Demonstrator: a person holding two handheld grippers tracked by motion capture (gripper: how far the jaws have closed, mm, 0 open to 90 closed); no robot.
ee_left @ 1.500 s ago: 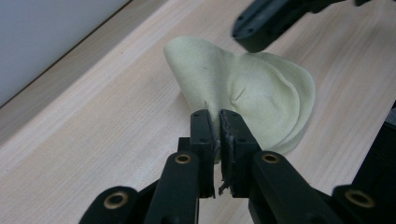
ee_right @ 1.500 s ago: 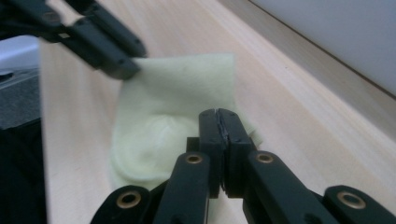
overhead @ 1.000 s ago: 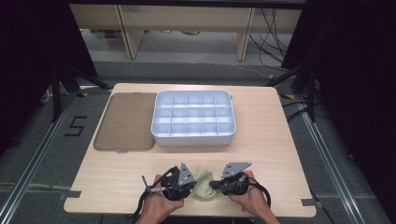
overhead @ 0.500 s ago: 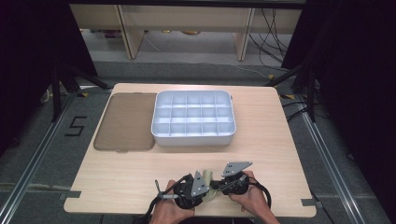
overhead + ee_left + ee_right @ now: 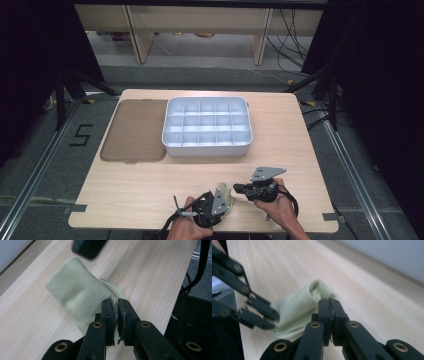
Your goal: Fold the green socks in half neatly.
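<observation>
A pale yellow-green cloth (image 5: 226, 194) lies bunched near the table's front edge. My left gripper (image 5: 227, 204) is shut on one end of it, and in the left gripper view a thin fold of the cloth (image 5: 75, 287) is pinched between the jaws of that gripper (image 5: 116, 307). My right gripper (image 5: 236, 188) is just right of the cloth, jaws pressed together with nothing between them. In the right gripper view the cloth (image 5: 297, 307) sits past and left of the shut right gripper (image 5: 329, 305). The left gripper (image 5: 265, 315) grips the cloth's far end there.
A white tray (image 5: 207, 150) with several compartments stands at the table's middle back. A flat brown lid (image 5: 135, 130) lies to its left. The front table edge is right under both hands.
My left gripper has moved right and toward the front edge, holding the cloth's end. The right gripper has lifted a little and drawn off the cloth.
</observation>
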